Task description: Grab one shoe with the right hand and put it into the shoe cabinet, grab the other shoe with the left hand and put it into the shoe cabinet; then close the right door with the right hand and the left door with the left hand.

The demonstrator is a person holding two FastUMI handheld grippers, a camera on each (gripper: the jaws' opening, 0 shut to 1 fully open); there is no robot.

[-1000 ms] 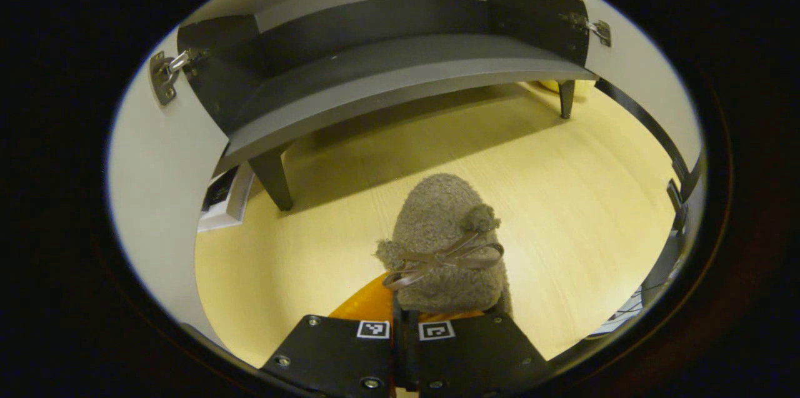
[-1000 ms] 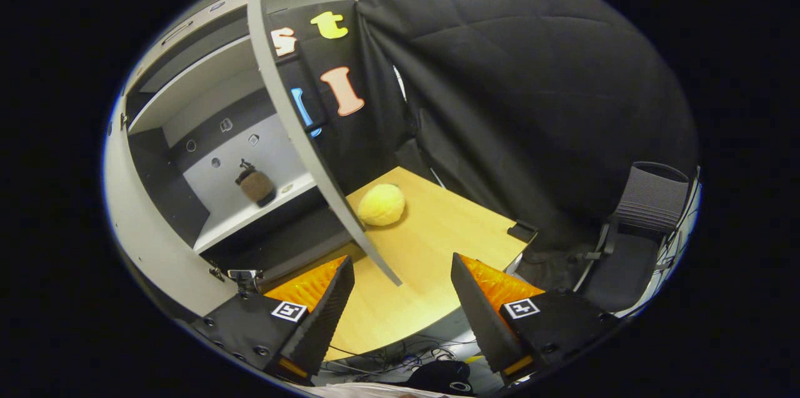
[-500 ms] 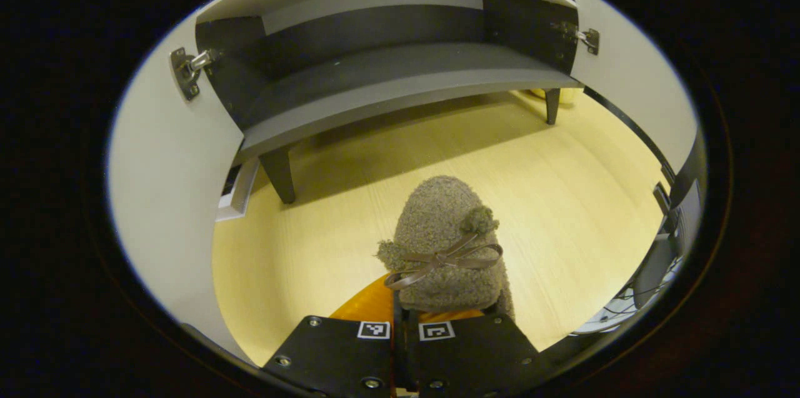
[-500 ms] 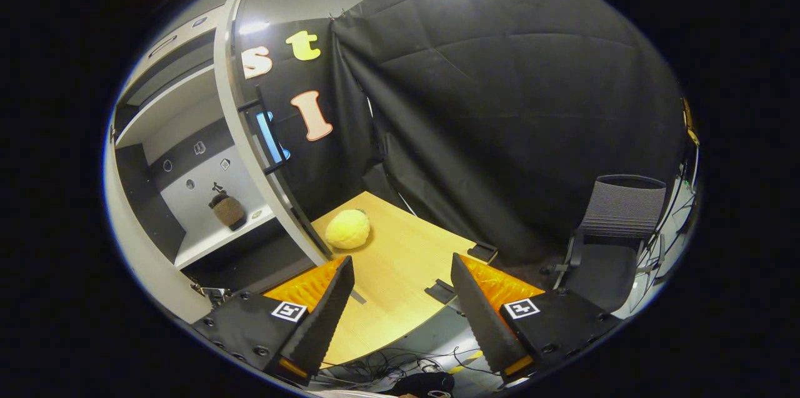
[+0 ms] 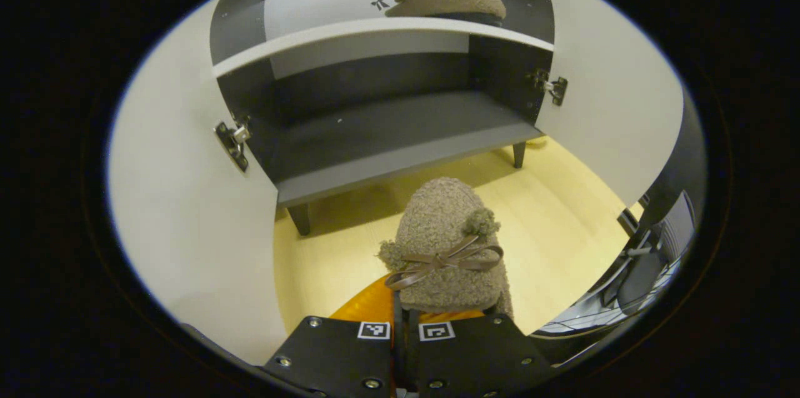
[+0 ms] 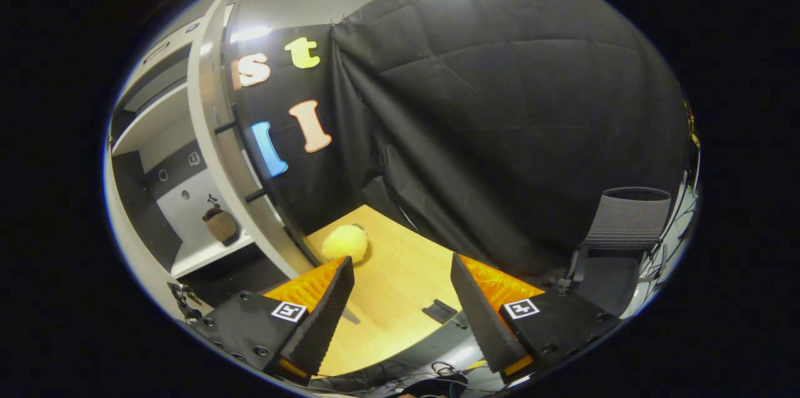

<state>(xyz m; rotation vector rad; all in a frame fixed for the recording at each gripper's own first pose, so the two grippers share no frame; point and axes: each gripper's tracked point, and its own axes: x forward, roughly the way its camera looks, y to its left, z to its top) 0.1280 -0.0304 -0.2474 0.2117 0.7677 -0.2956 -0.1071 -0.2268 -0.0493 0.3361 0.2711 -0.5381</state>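
In the left gripper view my left gripper (image 5: 405, 317) is shut on a fuzzy brown slipper with a ribbon bow (image 5: 445, 242), held above the wooden floor in front of the open shoe cabinet (image 5: 387, 154). The other brown slipper (image 5: 447, 3) lies on the cabinet's upper white shelf (image 5: 350, 32). Both cabinet doors stand open, the left door (image 5: 181, 198) and the right door (image 5: 606, 110). In the right gripper view my right gripper (image 6: 400, 298) is open and holds nothing; the shelved slipper (image 6: 220, 223) shows far left behind the open right door (image 6: 231, 167).
A yellow plush ball (image 6: 345, 242) lies on the wooden floor (image 6: 387, 298) beside the right door. A grey office chair (image 6: 615, 242) stands at the right near the black cloth wall. Cables lie below the floor's front edge (image 6: 400, 373). The cabinet's lower dark shelf (image 5: 387, 135) is bare.
My left gripper has risen and tilted up with the slipper, bringing the upper shelf and the other slipper into sight. My right gripper has swung further right, away from the cabinet, still open.
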